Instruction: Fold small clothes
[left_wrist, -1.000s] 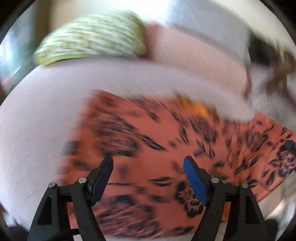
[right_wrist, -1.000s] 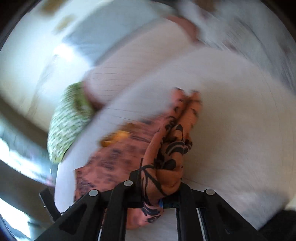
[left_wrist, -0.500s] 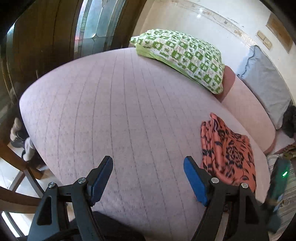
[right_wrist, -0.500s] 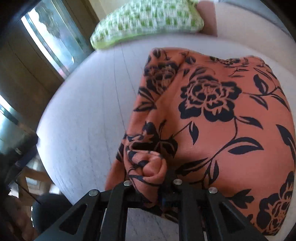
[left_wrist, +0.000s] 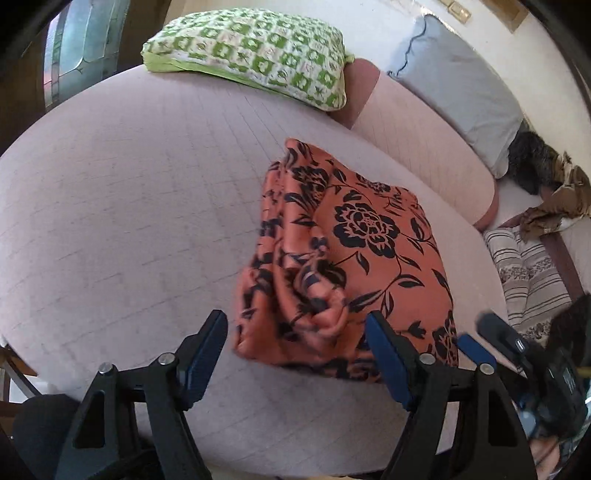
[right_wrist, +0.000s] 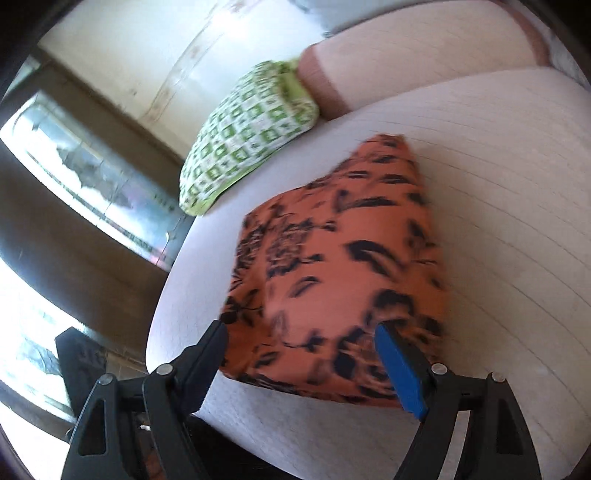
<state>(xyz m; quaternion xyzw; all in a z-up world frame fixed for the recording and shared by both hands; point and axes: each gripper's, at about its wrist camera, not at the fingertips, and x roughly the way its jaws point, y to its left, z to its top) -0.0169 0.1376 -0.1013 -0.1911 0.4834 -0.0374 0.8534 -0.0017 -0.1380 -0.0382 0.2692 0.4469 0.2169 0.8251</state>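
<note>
An orange cloth with a black flower print (left_wrist: 347, 258) lies folded in a rough rectangle on the pale pink mattress (left_wrist: 129, 206). Its left side is bunched in loose folds. My left gripper (left_wrist: 299, 354) is open and empty, just before the cloth's near edge. My right gripper (right_wrist: 306, 360) is open and empty, with the cloth (right_wrist: 340, 266) lying between and beyond its fingers. The right gripper also shows at the right edge of the left wrist view (left_wrist: 517, 350).
A green and white checked pillow (left_wrist: 255, 51) lies at the mattress's far side. A pink bolster (left_wrist: 417, 136) and a grey pillow (left_wrist: 461, 81) lie at the back right. A striped cloth (left_wrist: 528, 273) lies at the right. A window (right_wrist: 85, 177) is at the left.
My right gripper has let go of the orange cloth and opened. The cloth now lies on the mattress. My left gripper has swung back toward the cloth.
</note>
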